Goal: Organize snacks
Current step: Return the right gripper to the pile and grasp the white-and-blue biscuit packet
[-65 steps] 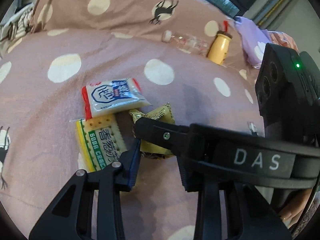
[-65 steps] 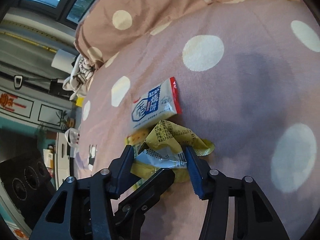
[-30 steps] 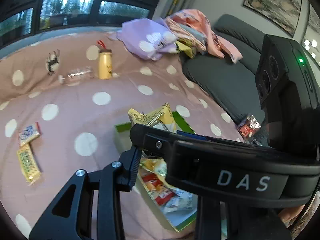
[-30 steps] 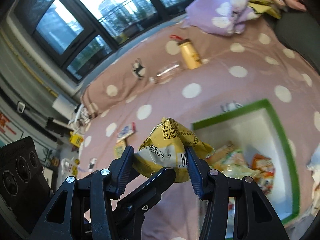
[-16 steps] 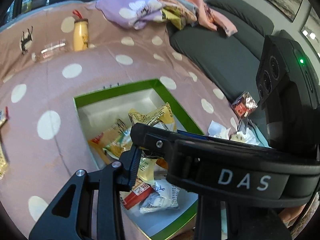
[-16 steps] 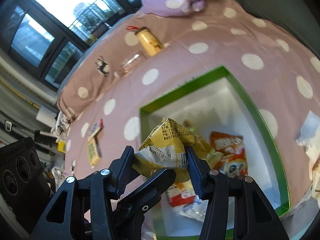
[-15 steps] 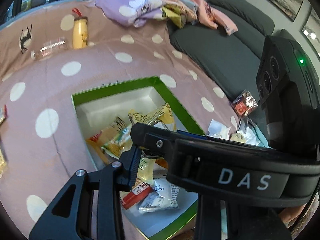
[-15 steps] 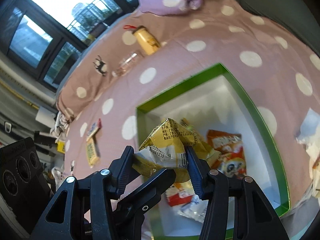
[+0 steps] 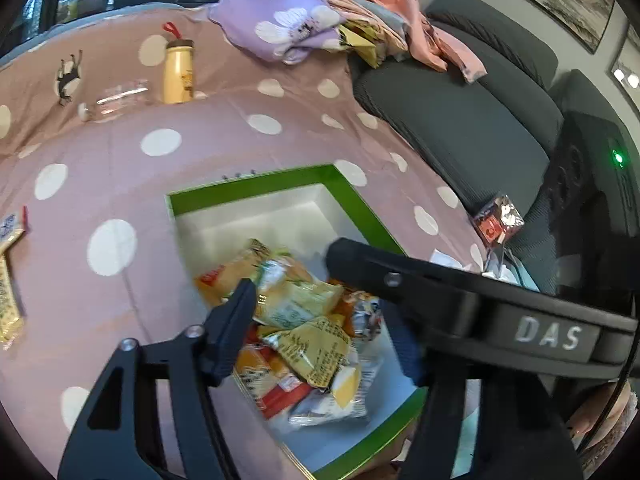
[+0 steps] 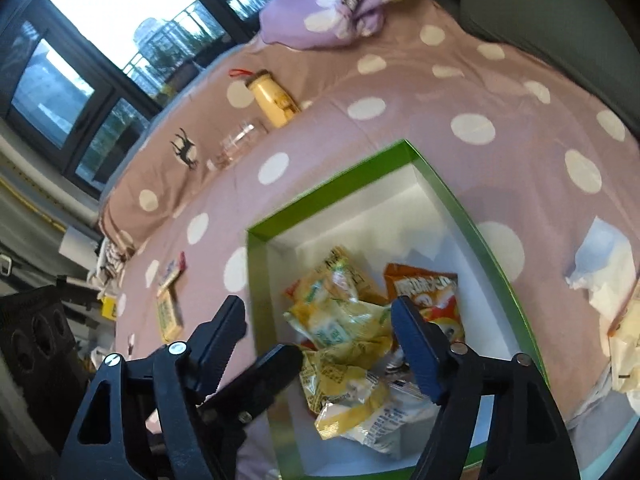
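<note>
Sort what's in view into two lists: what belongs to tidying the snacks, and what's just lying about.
Part of the job:
- green-rimmed box
- snack packets piled inside it
- cracker packets on the spotted cover, outside the box
- left tongs and right tongs, both opening above the box

Just lying about:
- yellow bottle
- clear glass on its side
- purple cloth
- crumpled tissue

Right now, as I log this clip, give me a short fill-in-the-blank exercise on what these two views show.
1. The snack packets lie inside a box with a ____ rim.
2. The cloth under the box is pink with ____ dots.
3. The yellow bottle stands beside a clear ____ lying on its side.
4. The right gripper, jaws opening, holds ____.

Missing words: green; white; bottle; nothing
</note>
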{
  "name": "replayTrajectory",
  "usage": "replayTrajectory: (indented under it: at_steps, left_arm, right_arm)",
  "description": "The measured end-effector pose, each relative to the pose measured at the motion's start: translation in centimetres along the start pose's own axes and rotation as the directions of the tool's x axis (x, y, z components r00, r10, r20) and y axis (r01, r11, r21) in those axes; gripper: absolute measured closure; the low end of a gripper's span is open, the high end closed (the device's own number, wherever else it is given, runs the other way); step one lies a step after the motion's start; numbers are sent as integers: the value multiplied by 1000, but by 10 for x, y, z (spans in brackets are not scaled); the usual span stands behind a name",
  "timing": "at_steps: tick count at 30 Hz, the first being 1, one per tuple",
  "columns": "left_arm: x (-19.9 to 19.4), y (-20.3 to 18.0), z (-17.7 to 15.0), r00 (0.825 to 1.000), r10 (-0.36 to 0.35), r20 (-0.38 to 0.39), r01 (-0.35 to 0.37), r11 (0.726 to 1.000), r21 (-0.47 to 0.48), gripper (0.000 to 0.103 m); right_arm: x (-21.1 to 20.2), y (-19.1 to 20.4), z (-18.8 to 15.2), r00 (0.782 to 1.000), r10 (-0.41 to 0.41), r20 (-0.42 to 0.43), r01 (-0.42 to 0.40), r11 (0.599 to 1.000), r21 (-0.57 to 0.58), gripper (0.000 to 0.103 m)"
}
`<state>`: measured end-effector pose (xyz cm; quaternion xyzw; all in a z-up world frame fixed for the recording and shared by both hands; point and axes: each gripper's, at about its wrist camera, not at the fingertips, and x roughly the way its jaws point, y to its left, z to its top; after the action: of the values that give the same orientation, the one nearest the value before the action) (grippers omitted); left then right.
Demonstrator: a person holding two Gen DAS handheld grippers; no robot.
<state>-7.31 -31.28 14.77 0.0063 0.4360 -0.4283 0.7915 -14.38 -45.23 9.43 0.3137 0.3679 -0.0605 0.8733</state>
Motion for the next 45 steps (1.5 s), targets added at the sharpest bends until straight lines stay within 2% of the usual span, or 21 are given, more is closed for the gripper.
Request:
replayTrajectory:
  at_steps: [3, 11, 16, 24, 31, 33, 36, 42, 45]
  left_arm:
    - [-15, 19, 4, 999, 38, 38, -37, 999, -21, 33]
    - [-46, 79, 9, 983, 165, 76, -157, 982, -106, 31]
    - [-68, 116, 8, 961, 259, 92, -243, 958, -154, 29]
    - [-102, 191, 6, 912, 402, 84, -369, 893, -259, 28]
    - [-113, 267, 4, 888, 458, 46, -408, 828, -384, 29]
    - [-111, 289, 3, 887, 461, 25, -410, 811, -418, 29]
    - [-101, 316, 3, 895, 446, 3, -394, 794, -462, 30]
    - [-72, 350, 5, 898, 437, -56, -407, 774, -485, 31]
    - [-62, 362, 3, 911, 407, -67, -381, 770, -511, 35]
  right_arm:
    - [-2, 13, 2, 1000, 10, 13, -10, 1000, -19, 22]
    - [14, 71, 7, 999, 34, 19, -31, 991, -129, 21]
    - [32, 113, 8, 998, 70, 2, -69, 982, -179, 15]
    - [76, 184, 12, 986, 155, -63, -165, 961, -222, 14]
    - [139, 255, 11, 973, 164, -163, -207, 931, -300, 14]
    - [161, 272, 10, 965, 169, -199, -228, 916, -330, 14]
    - [196, 288, 10, 951, 162, -262, -248, 907, -340, 14]
    - [262, 294, 16, 926, 134, -352, -244, 925, -292, 14]
    - [285, 292, 17, 918, 127, -376, -242, 930, -278, 14]
